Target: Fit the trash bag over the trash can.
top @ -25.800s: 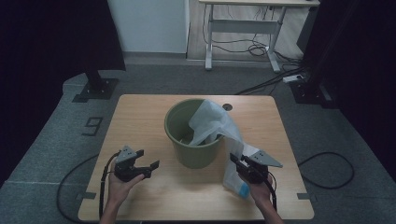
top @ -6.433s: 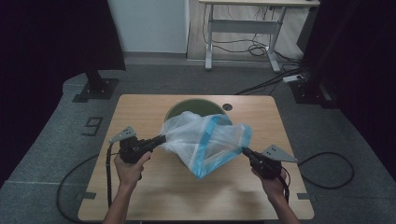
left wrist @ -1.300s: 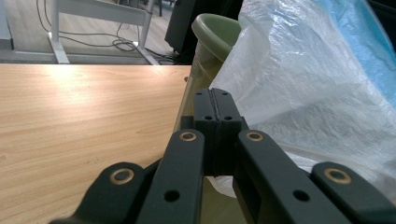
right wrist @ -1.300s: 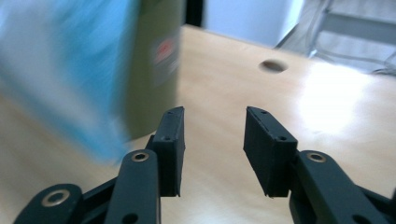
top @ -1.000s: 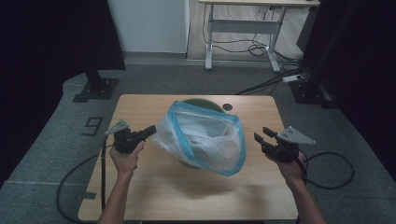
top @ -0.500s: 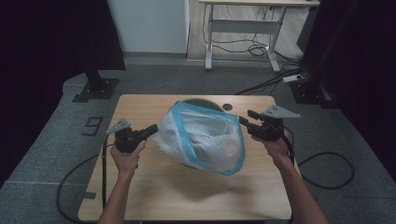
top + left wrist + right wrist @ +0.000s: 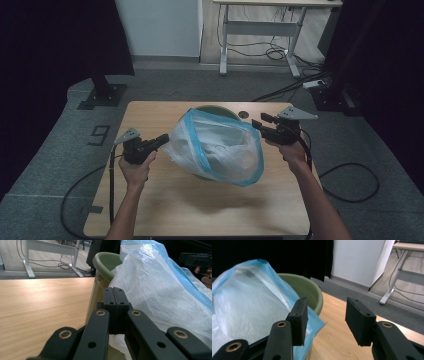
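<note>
Left gripper (image 7: 161,141) clamped tight on the near-left edge of the blue-rimmed clear plastic bag (image 7: 217,147), jaws pressed together on the film, with the green bin (image 7: 106,261) just beyond its tips. Right gripper (image 7: 259,121) spread wide and empty, close beside the bag's far-right rim, not touching it. Bag draped over the bin, above the wooden bench (image 7: 150,200), between both grippers.

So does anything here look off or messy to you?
The plastic bag isn't fitted in the green bin: it balloons above and sags over the near side instead of lining it. The left gripper pinches its left edge, while the right gripper is open beside the bag's right edge.
</note>
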The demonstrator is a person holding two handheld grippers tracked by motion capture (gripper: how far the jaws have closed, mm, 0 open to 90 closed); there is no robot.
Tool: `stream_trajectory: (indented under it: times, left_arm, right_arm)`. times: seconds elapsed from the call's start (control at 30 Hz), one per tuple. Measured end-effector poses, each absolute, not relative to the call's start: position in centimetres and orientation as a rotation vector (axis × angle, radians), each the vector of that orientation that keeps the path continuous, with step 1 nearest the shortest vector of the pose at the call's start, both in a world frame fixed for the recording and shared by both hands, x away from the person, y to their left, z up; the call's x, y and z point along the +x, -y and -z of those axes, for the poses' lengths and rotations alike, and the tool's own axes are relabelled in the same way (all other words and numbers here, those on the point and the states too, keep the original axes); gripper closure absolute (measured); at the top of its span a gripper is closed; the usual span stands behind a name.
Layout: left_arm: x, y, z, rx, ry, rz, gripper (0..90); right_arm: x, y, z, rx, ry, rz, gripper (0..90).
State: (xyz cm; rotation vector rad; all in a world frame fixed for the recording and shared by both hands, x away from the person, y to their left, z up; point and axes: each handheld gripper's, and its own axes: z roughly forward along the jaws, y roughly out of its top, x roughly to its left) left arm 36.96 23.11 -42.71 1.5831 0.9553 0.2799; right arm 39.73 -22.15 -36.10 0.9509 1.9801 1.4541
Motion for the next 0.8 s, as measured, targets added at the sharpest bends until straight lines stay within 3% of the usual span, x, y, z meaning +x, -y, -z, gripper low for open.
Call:
stream_trajectory:
  times: [0.53,0.8]
  left_arm:
    - [37.0,-23.5,42.8,1.565,-0.958,-0.269,90.0]
    - [37.0,-23.6,43.0,1.555,-0.958,-0.259,90.0]
  right_arm:
    - [41.5,21.2,39.4,0.956,-2.135,-1.508,52.6]
    - [41.3,21.9,40.3,0.944,-2.195,-1.582,85.2]
